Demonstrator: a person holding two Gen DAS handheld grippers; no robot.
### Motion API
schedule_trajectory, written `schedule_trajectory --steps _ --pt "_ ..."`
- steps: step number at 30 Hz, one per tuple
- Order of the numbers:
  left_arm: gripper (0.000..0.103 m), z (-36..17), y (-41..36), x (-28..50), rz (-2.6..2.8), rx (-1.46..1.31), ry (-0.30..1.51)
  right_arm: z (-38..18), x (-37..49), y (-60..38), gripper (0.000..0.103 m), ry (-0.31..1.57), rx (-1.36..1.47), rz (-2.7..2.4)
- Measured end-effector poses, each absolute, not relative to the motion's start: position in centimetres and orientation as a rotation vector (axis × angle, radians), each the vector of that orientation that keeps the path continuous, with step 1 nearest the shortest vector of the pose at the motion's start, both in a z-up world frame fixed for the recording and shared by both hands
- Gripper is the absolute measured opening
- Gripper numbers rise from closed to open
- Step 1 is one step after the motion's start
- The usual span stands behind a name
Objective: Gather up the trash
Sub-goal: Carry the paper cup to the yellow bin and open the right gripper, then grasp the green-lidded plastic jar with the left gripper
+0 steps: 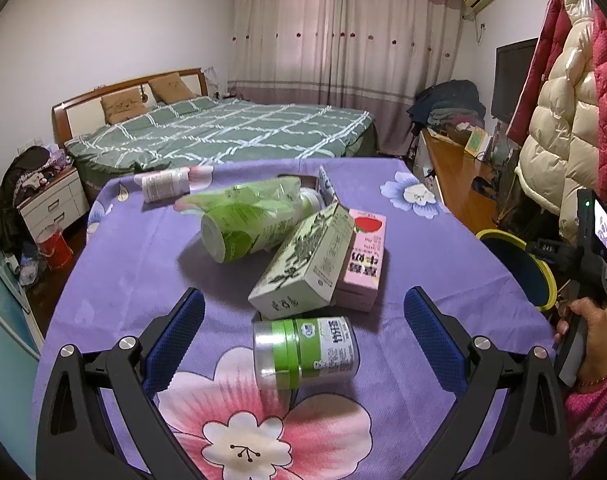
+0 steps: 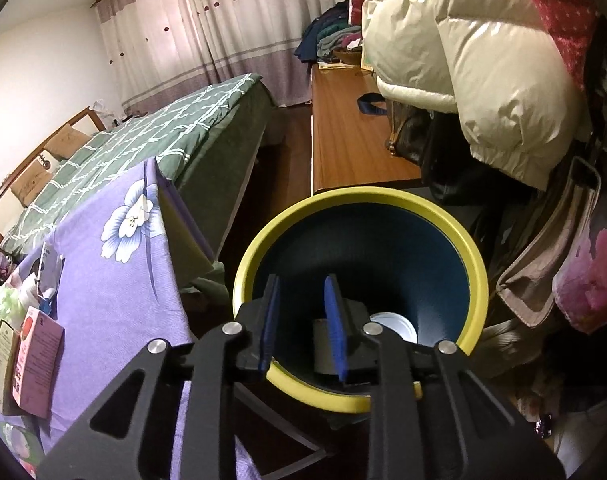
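My left gripper [image 1: 303, 304] hangs wide open over the purple flowered tablecloth [image 1: 123, 280]. A clear jar with a green label [image 1: 305, 354] lies on its side between and just below its fingers, untouched. Beyond it a pale green carton [image 1: 303, 264] leans on a pink carton [image 1: 363, 260]. A green-wrapped cup [image 1: 251, 220] and a white bottle [image 1: 163, 186] lie farther back. My right gripper [image 2: 302, 284] is over the mouth of a yellow-rimmed blue bin [image 2: 477, 280], its jaws a little apart with nothing between the pads. A white round thing [image 2: 395, 326] lies at the bin's bottom.
The bin [image 1: 515, 264] stands on the floor off the table's right edge, where a hand [image 1: 591, 332] holds the right gripper's handle. Puffy coats [image 2: 483, 60] hang close above the bin and bags crowd its right side. A bed [image 1: 223, 132] and a wooden bench [image 2: 351, 132] lie beyond.
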State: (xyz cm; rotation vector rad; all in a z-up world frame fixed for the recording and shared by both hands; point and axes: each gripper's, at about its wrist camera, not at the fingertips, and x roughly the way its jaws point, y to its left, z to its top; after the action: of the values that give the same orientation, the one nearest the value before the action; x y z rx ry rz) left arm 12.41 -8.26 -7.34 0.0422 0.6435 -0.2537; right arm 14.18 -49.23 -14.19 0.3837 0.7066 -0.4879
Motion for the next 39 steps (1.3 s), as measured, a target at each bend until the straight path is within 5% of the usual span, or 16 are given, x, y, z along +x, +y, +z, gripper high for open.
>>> schedule_trajectory --steps 24,26,30,39 --pt "0.098 -14.0 -8.8 16.2 -0.204 0.073 0.847 -14.0 14.4 -48.8 0.036 0.709 0.366 -0.476" --pt "0.095 -14.2 -8.9 16.2 -0.204 0.07 0.851 -14.0 14.5 -48.8 0.036 0.708 0.365 -0.474" --pt "0.073 -14.5 -8.8 16.2 -0.221 0.052 0.866 -14.0 14.6 -48.8 0.036 0.704 0.365 -0.468" --pt "0.072 -13.2 -9.5 15.0 -0.268 0.075 0.858 -13.9 13.9 -48.7 0.036 0.717 0.328 -0.439"
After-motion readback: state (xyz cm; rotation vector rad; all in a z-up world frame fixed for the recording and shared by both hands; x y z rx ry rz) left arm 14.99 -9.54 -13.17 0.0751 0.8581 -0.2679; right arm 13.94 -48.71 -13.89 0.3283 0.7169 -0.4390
